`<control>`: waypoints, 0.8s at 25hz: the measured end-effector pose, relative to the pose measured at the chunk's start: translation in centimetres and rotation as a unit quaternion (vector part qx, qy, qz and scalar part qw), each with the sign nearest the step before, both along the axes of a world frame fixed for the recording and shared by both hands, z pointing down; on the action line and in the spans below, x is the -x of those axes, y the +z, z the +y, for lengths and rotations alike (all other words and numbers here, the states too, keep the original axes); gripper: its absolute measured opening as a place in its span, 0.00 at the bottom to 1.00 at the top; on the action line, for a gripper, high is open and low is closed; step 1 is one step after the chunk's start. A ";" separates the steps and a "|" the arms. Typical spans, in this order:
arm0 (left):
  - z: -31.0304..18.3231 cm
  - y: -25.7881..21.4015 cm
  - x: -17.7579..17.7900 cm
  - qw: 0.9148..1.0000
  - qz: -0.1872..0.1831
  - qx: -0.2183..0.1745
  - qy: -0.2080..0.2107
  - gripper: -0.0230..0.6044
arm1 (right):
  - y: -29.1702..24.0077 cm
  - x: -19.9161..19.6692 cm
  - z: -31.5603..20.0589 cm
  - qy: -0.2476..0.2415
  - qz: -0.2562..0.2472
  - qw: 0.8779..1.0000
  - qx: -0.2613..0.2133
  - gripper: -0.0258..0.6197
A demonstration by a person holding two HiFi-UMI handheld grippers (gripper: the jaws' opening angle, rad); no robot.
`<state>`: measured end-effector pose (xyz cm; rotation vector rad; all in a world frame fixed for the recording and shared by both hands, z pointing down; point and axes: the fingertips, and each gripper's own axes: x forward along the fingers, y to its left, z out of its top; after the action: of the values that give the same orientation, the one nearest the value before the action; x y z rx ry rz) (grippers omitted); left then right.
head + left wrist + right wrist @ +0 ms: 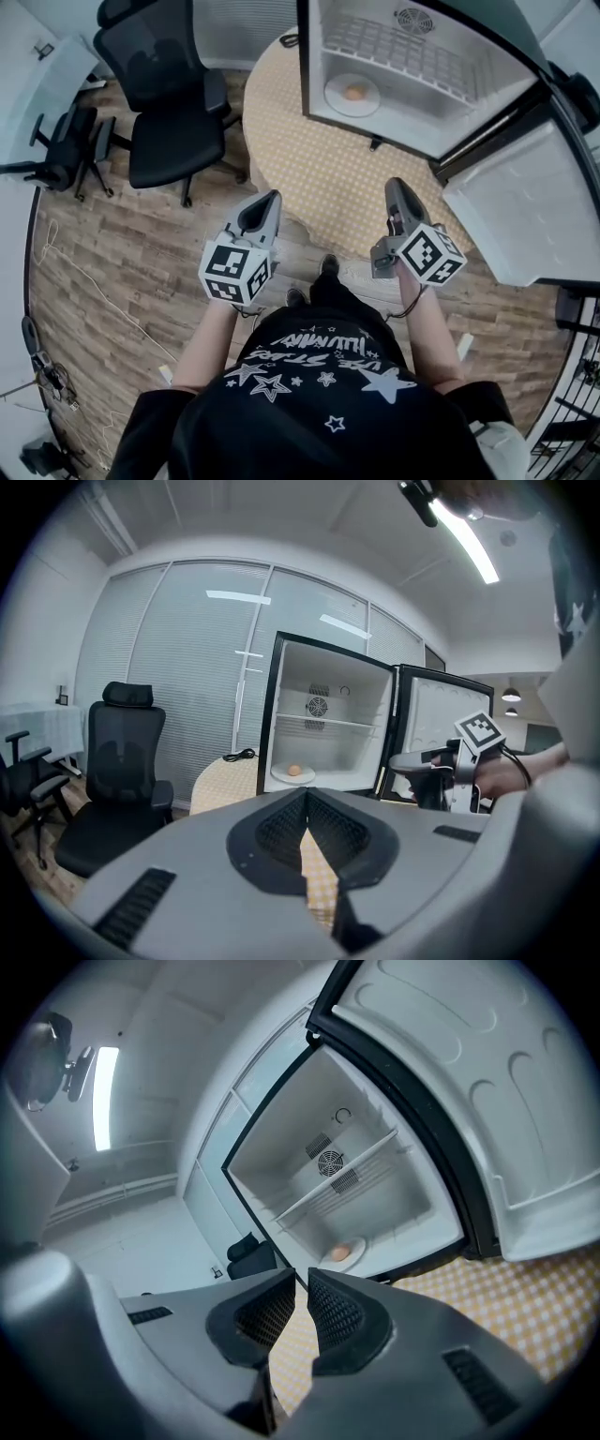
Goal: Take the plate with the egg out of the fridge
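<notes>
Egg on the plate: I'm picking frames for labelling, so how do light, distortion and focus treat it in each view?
Head view: the egg is small but evenly lit inside the fridge, and the picture's edges bow. Left gripper view: egg tiny but clear, with the ceiling light glaring above. Right gripper view: egg small, the scene tilted and strongly curved.

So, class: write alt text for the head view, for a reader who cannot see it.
An open fridge holds a plate with an egg; a person points the left gripper and right gripper toward it across a checked table.
</notes>
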<state>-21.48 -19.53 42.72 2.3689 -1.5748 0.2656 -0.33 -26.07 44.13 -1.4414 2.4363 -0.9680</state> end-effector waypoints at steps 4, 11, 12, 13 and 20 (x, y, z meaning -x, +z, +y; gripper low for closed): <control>-2.5 0.2 -1.0 1.000 0.002 0.003 -0.006 0.04 | 1.0 -0.5 -2.2 -0.009 -0.003 1.000 0.010 0.12; -7.0 0.1 -2.5 1.000 -0.013 -0.004 -0.016 0.04 | 2.6 -0.9 -6.4 -0.032 -0.022 0.999 0.028 0.12; -7.4 0.1 -2.5 1.000 -0.013 -0.004 -0.021 0.04 | 2.7 -0.8 -6.9 -0.035 -0.026 0.999 0.031 0.12; -7.7 0.2 -2.4 1.000 -0.013 -0.002 -0.025 0.04 | 2.8 -0.6 -7.3 -0.038 -0.029 0.998 0.035 0.12; -10.2 0.4 -1.1 0.999 -0.016 0.002 -0.029 0.04 | 4.6 0.5 -9.2 -0.021 -0.045 0.996 0.071 0.12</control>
<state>-20.36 -29.69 43.09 2.3222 -1.6531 0.2956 -0.83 -35.28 48.70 -1.3607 2.3855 -1.2093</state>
